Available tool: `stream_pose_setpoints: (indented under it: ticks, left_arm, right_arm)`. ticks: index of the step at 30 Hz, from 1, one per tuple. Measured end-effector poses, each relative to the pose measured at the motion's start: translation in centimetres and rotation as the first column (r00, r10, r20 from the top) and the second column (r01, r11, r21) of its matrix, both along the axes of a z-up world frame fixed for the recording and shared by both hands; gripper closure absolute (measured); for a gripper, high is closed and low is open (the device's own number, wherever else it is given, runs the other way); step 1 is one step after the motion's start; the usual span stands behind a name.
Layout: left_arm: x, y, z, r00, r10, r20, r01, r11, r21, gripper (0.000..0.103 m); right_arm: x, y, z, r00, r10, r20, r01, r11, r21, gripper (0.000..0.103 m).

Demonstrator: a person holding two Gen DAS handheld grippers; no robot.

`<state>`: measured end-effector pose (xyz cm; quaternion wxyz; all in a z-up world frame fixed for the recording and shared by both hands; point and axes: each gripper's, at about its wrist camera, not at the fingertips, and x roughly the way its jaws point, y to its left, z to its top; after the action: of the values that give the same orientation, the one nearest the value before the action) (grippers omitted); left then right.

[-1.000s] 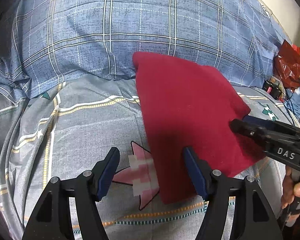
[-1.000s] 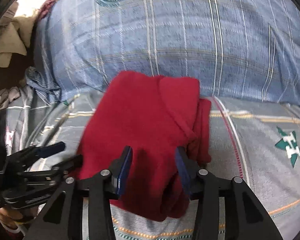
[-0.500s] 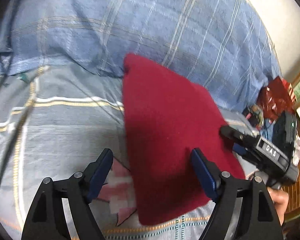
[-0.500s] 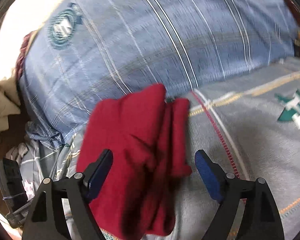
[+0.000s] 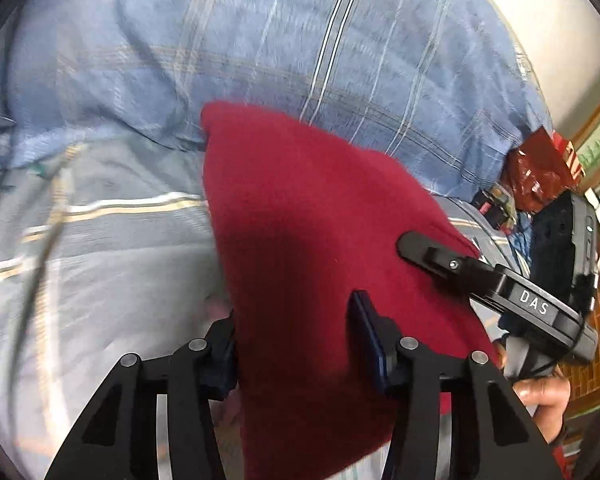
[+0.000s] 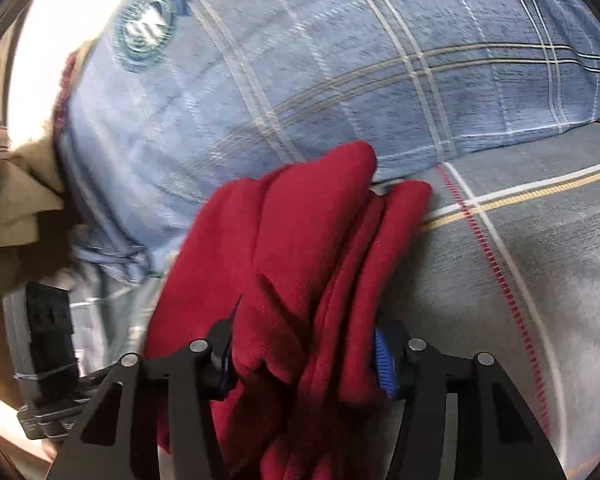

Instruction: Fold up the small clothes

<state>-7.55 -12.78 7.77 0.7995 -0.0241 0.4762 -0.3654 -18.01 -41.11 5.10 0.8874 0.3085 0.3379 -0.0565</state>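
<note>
Grey checked bedsheet (image 5: 100,264) at left, blue plaid pillow (image 5: 300,40) across the far side. Folded red garment (image 5: 300,240) lies on the sheet, far corner against the pillow. Left gripper (image 5: 296,340): jaws have just closed in and clamp the garment's near edge. Right gripper (image 6: 304,354): jaws likewise just closed, pinching the bunched folded layers of the garment at its right edge. Far right, a red foil packet (image 5: 540,176) beside the pillow. A hand (image 5: 548,400) grips the right handle.
</note>
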Motion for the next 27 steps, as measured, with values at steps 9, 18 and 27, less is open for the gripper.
stream_pose_setpoints:
  ticks: [9,18,27]
  left_arm:
    - [-4.9,7.4,-2.1,0.994,0.108,0.019,-0.110,0.983,0.146,0.055]
    - [-6.9,7.2,-1.2,0.979,0.152,0.139,-0.170,0.977,0.129,0.041]
    - [-7.6,7.1,-2.3,0.968,0.174,0.179,-0.197,0.973,0.119,0.034]
  right_arm:
    - [-3.3,9.6,0.6,0.976,0.185,-0.117,-0.190,0.981,-0.030,0.043]
    - [-8.9,14.8,3.8,0.994,0.099,-0.042,-0.106,0.966,-0.236,0.041]
    - [-5.7,17.6,1.8,0.989,0.124,-0.084,-0.146,0.917,-0.372,0.043]
